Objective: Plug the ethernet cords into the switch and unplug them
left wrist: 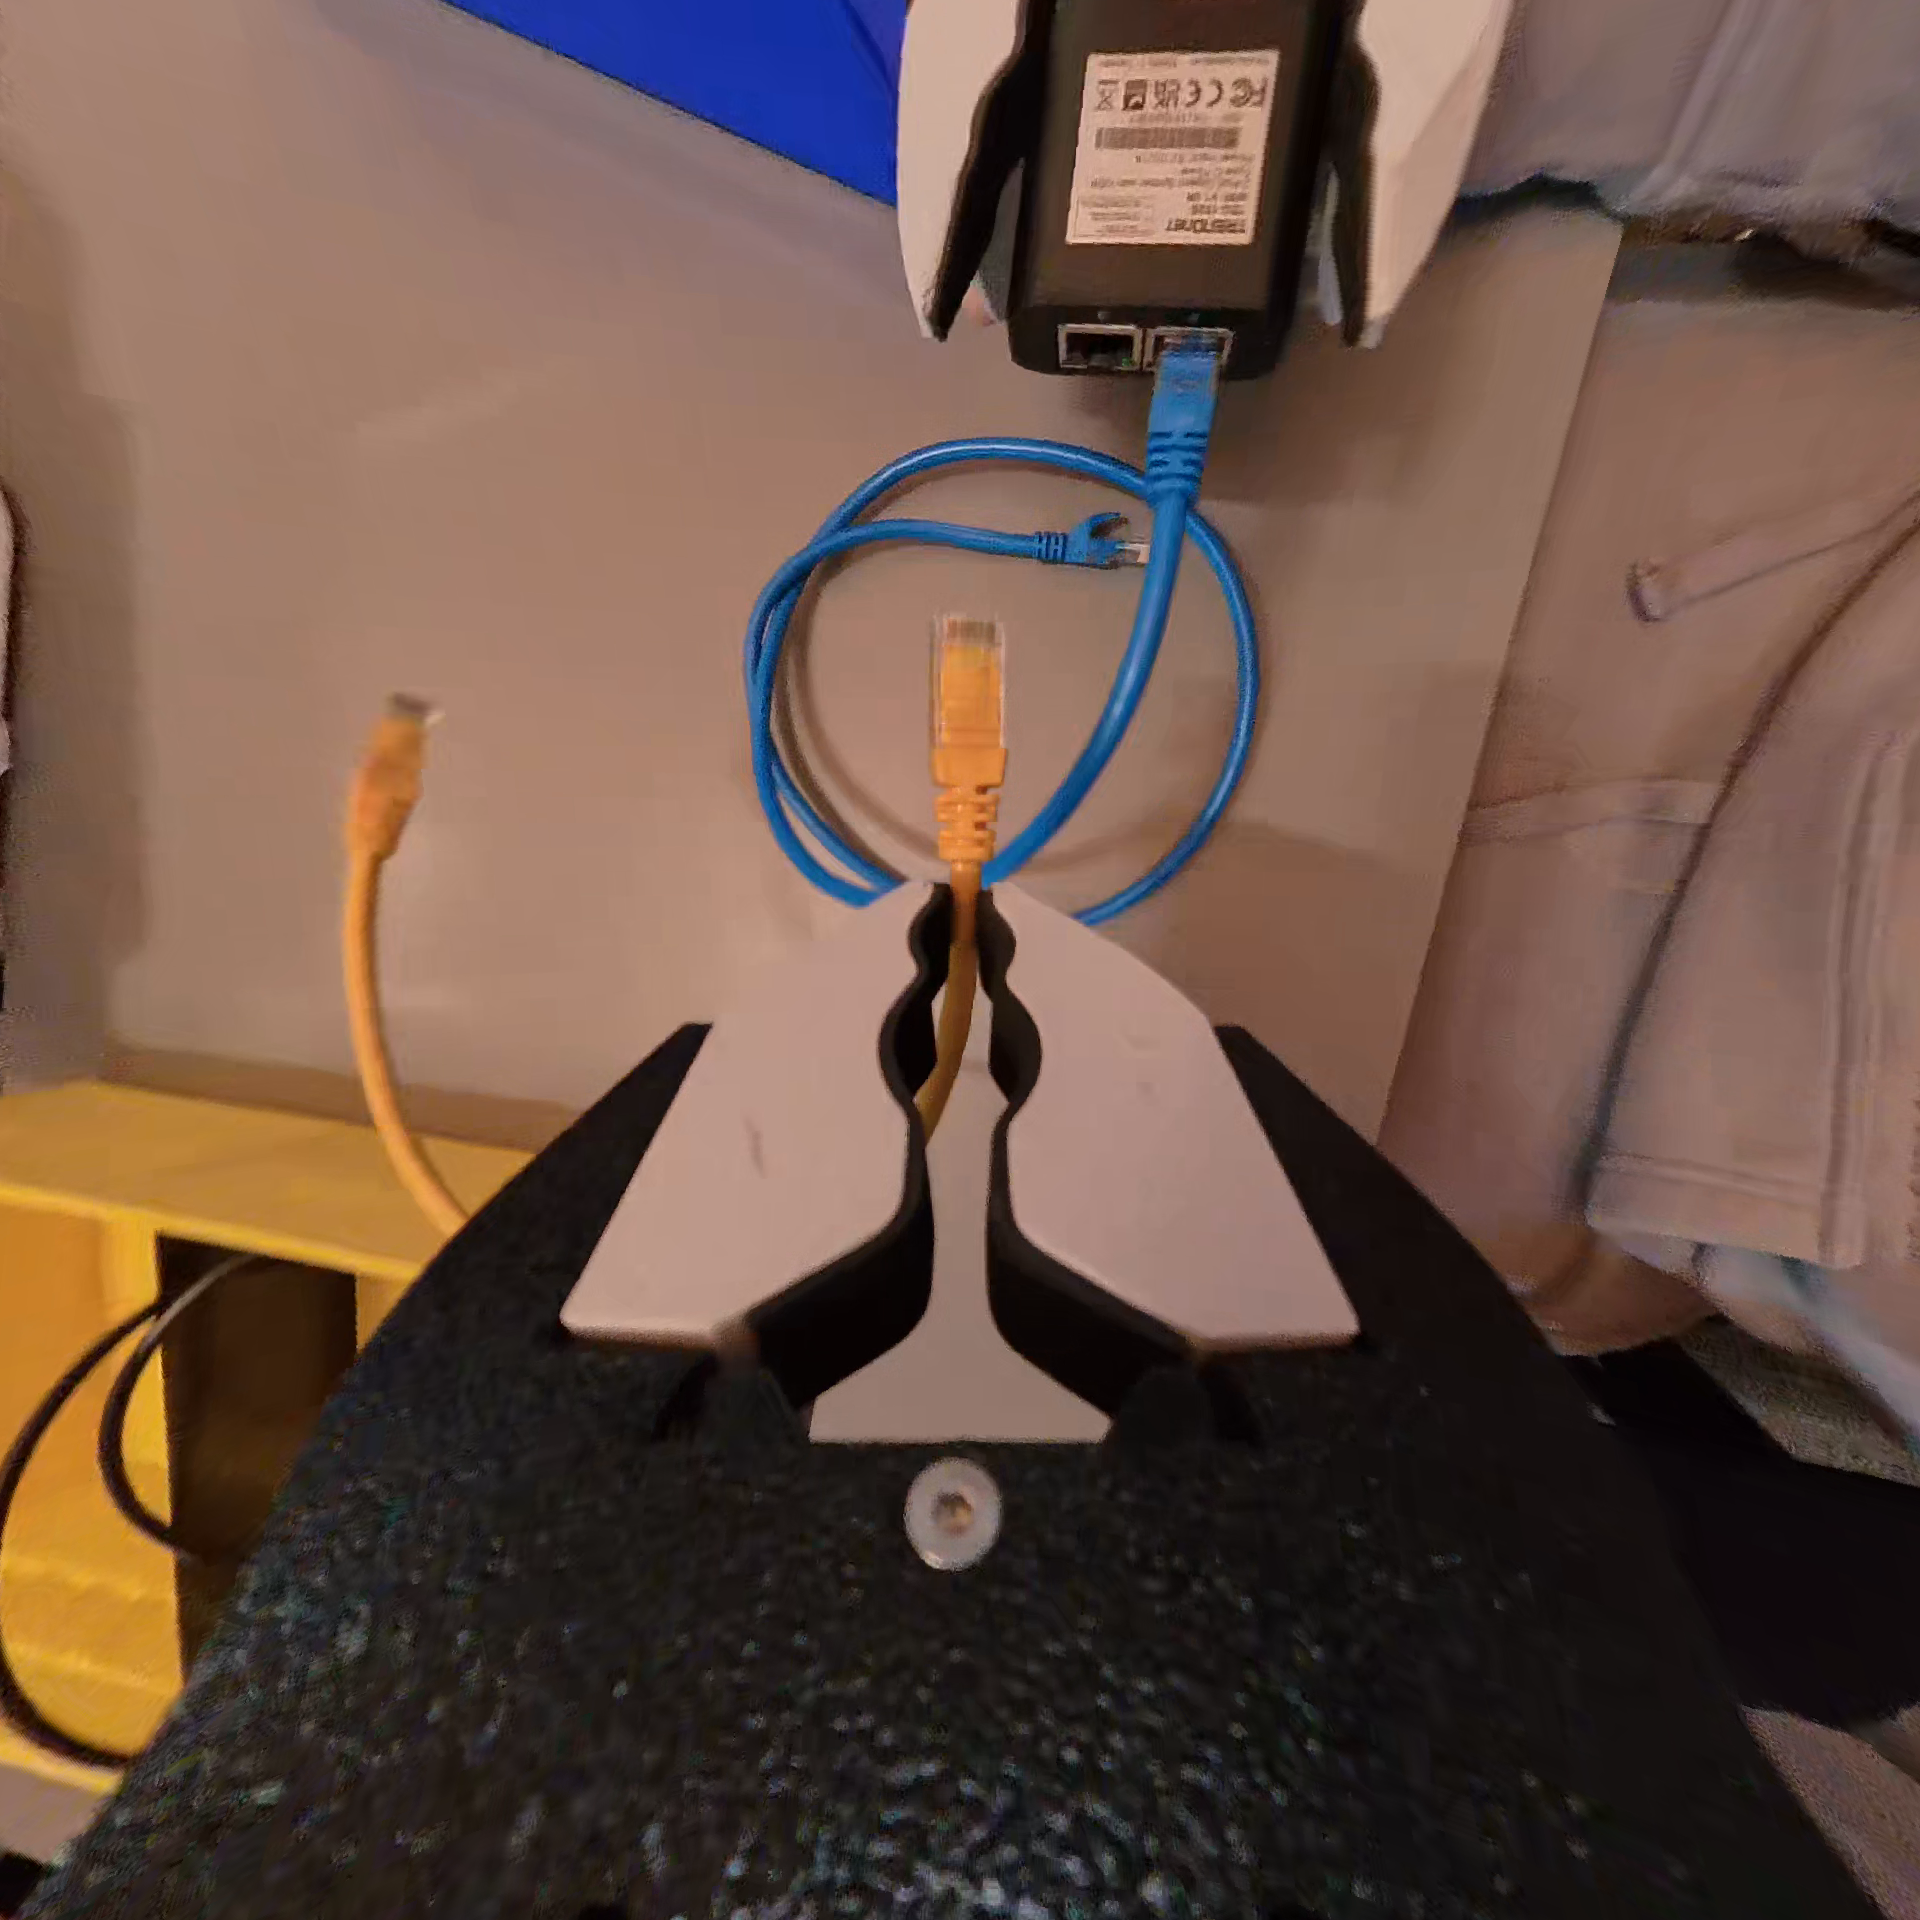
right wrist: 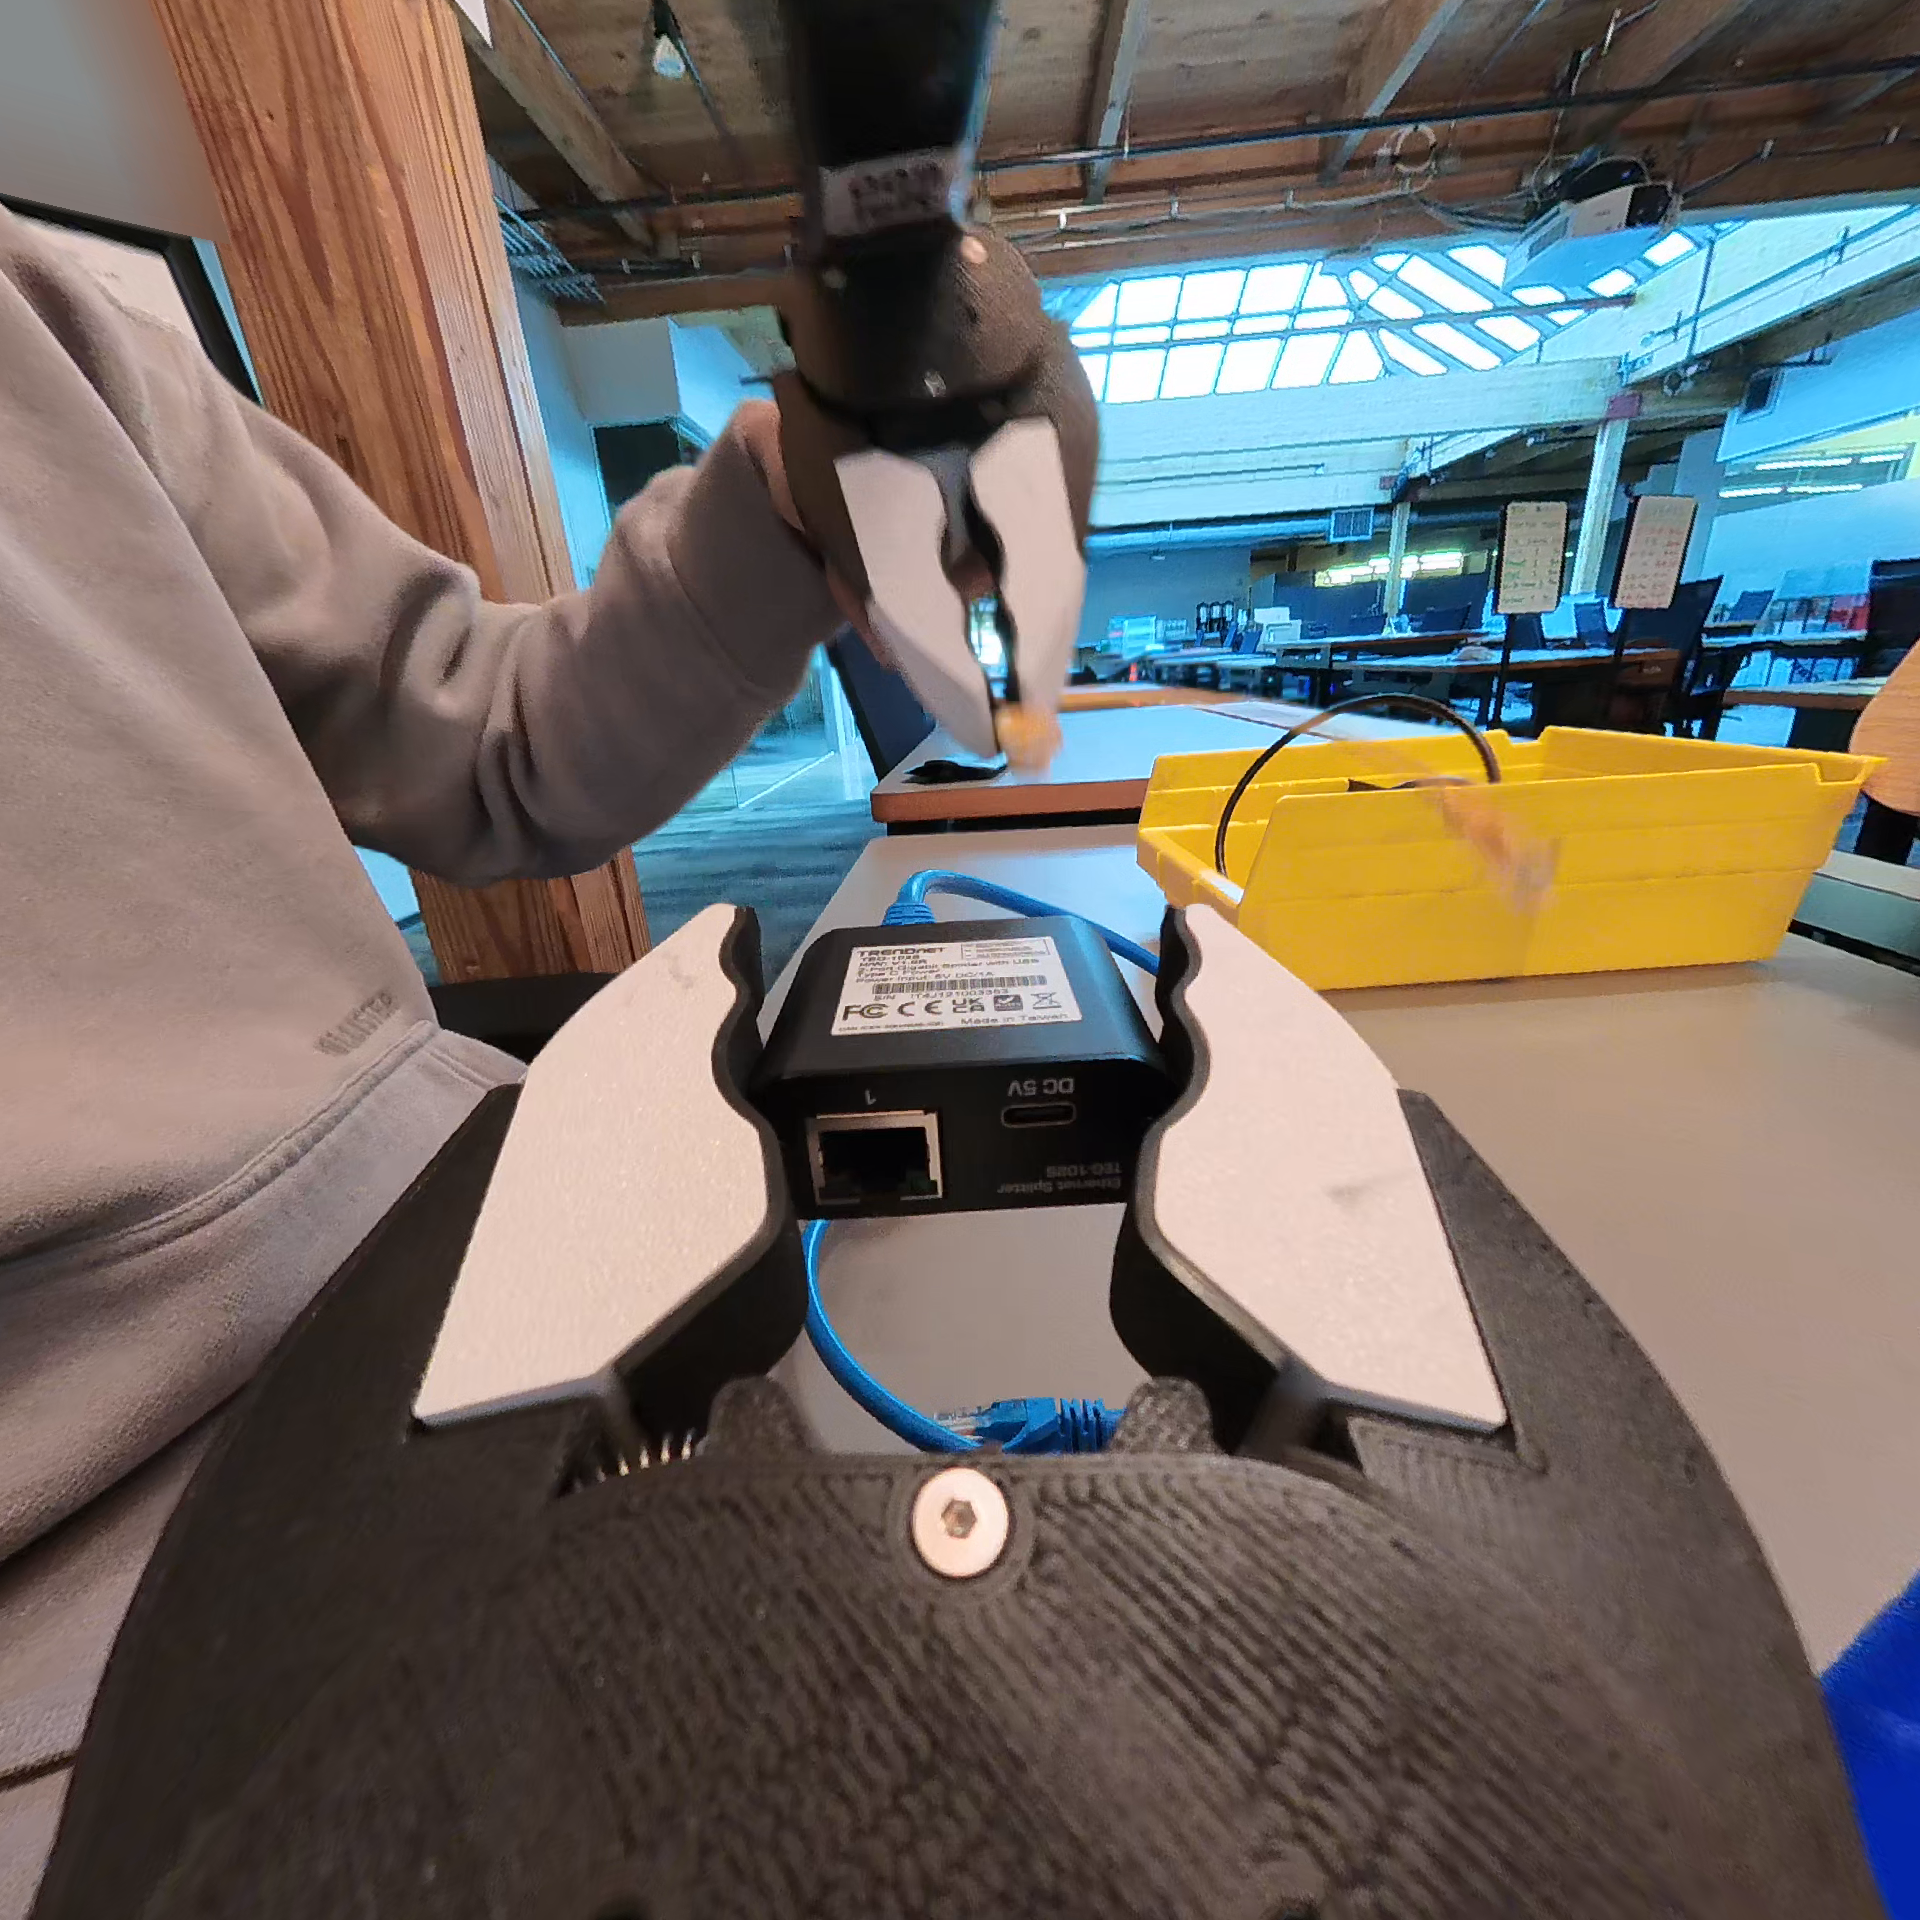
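My left gripper (left wrist: pixel 964 891) is shut on the orange ethernet cord (left wrist: pixel 968 727), just behind its plug, which points up at the black switch (left wrist: pixel 1153 156). The cord's other plug (left wrist: pixel 390 769) hangs free at left. My right gripper (right wrist: pixel 956 935) is shut on the switch (right wrist: pixel 961 1049) and holds it above the grey table. A blue ethernet cord (left wrist: pixel 1179 416) sits plugged in the switch's right port; the left port (left wrist: pixel 1096 348) is empty. The blue cord loops on the table, its free plug (left wrist: pixel 1101 540) lying loose. The left gripper also shows in the right wrist view (right wrist: pixel 1003 717).
A yellow bin (right wrist: pixel 1507 862) with a black cable stands on the table (right wrist: pixel 1610 1143) at the right of the right wrist view; it shows at lower left in the left wrist view (left wrist: pixel 73 1247). A person's grey sleeve (right wrist: pixel 312 675) fills the left side. Across from one pair of fingers to the other is roughly 11 cm.
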The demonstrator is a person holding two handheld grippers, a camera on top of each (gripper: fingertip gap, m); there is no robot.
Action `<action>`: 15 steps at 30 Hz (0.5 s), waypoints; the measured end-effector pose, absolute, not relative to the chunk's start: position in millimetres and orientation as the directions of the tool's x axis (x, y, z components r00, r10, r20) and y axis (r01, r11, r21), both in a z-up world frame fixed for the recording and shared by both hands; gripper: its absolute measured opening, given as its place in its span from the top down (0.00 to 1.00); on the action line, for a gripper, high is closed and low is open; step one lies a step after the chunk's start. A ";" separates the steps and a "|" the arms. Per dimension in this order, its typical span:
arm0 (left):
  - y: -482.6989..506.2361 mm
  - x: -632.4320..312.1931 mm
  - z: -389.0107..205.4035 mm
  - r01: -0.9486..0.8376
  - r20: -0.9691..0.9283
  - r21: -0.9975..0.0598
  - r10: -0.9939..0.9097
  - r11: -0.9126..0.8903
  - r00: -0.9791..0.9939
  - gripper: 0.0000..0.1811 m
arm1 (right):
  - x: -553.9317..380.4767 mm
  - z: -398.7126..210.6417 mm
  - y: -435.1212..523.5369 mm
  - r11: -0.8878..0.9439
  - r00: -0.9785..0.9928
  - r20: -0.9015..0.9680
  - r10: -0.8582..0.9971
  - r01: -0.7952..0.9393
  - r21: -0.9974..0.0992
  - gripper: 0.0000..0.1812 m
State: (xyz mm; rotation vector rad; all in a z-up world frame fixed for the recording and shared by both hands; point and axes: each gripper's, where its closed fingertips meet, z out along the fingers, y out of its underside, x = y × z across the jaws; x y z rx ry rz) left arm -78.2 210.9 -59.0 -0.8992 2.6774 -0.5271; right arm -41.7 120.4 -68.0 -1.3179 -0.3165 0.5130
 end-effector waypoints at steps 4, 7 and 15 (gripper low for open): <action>188.8 -62.0 -85.9 -0.513 -0.059 -0.371 -0.571 0.774 -0.819 0.98 | -40.1 -66.0 118.2 0.181 0.849 -0.066 0.524 -0.186 -0.966 0.59; 176.4 -57.2 -94.1 -0.502 -0.027 -0.374 -0.550 0.780 -0.834 0.98 | -40.7 -66.3 118.4 0.178 0.848 -0.065 0.526 -0.185 -0.967 0.59; 158.8 -54.5 -94.9 -0.480 0.008 -0.383 -0.517 0.789 -0.856 0.98 | -42.0 -67.0 118.6 0.174 0.846 -0.060 0.530 -0.178 -0.969 0.59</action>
